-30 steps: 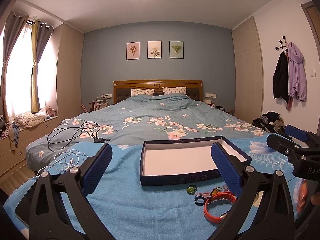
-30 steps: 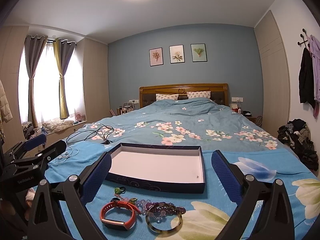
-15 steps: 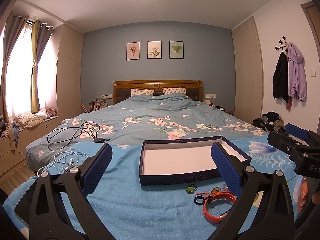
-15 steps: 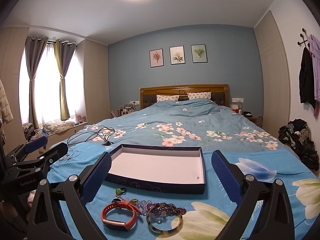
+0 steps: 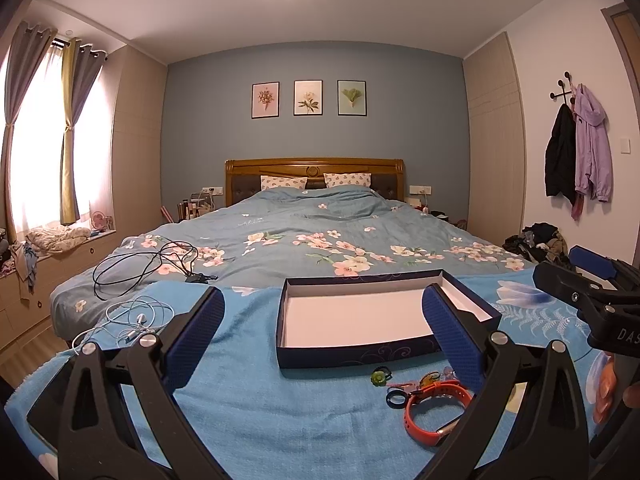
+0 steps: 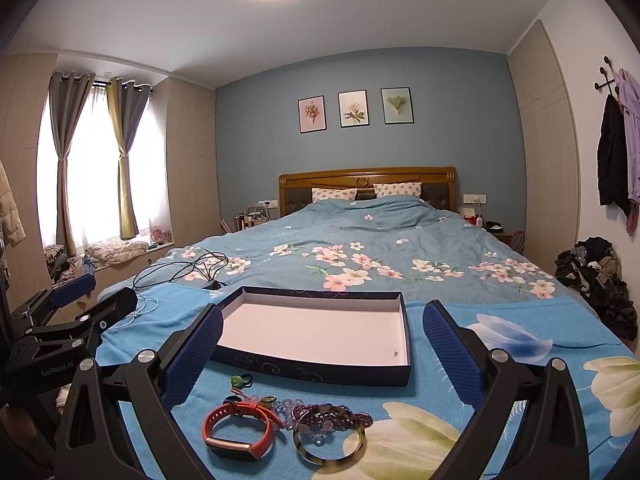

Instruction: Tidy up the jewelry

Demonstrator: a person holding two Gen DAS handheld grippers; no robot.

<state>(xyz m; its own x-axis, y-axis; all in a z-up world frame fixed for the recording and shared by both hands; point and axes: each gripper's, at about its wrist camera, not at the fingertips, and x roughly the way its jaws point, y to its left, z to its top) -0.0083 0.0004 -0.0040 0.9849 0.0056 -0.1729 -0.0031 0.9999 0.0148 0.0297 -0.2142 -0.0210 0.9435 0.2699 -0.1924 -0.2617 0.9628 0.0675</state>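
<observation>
Both grippers level (jaws wide).

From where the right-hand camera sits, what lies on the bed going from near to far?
Tortoiseshell bangle and orange watch band → purple bead bracelet → small green ring → open navy box → black cable → two pillows.

Matt cardboard for the shallow box (image 6: 316, 372), dark printed outside, plain pale paper inside. Rubbery orange strap on the watch (image 6: 238, 432); glossy mottled plastic on the bangle (image 6: 329, 440); translucent purple beads (image 6: 344, 420) beside it. Woven, slightly rough blue blanket (image 5: 248, 412) over smooth floral cotton duvet (image 6: 360, 240). Polished wood headboard (image 6: 368, 178). Textured blue pads (image 6: 192, 356) on matt black plastic gripper arms, bright metal rivets.
</observation>
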